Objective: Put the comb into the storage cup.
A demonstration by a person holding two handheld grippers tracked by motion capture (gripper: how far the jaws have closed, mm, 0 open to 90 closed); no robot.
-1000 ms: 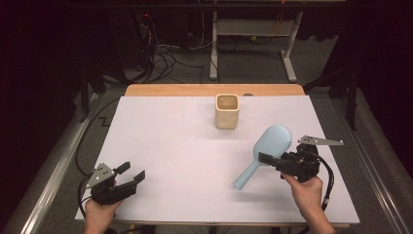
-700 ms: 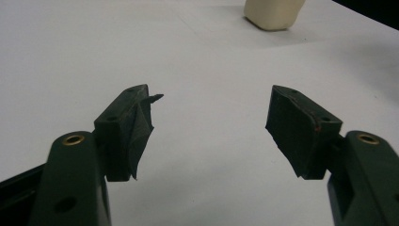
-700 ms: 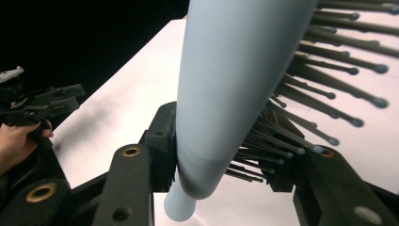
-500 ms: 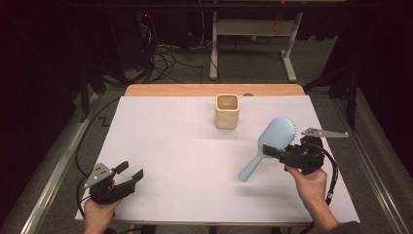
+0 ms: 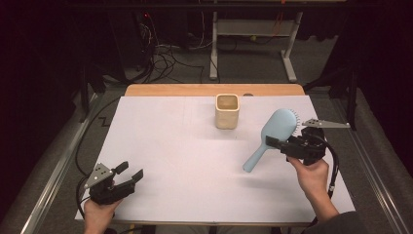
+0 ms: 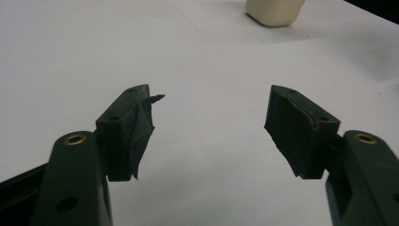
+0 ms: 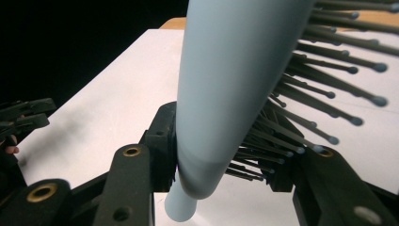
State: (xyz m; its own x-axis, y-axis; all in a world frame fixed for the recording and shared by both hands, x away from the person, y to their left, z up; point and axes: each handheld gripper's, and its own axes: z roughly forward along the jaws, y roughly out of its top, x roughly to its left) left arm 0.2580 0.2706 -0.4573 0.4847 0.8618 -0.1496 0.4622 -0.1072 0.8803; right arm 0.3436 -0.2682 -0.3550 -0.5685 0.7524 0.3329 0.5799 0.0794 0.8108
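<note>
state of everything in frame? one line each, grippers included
Light blue plastic hairbrush: clamped at the base of its head, off the table, handle slanting down, bristles facing the right side.
Right gripper: jaws shut on the hairbrush.
Left gripper: jaws open, nothing between them, low over the table.
Cream square cup: upright on the table, mouth open, contents not discernible.
White table cover: flat.

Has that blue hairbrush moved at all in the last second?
Yes. The blue hairbrush, clamped in the right gripper, has lifted off the table and shifted right, further from the beige cup.
</note>
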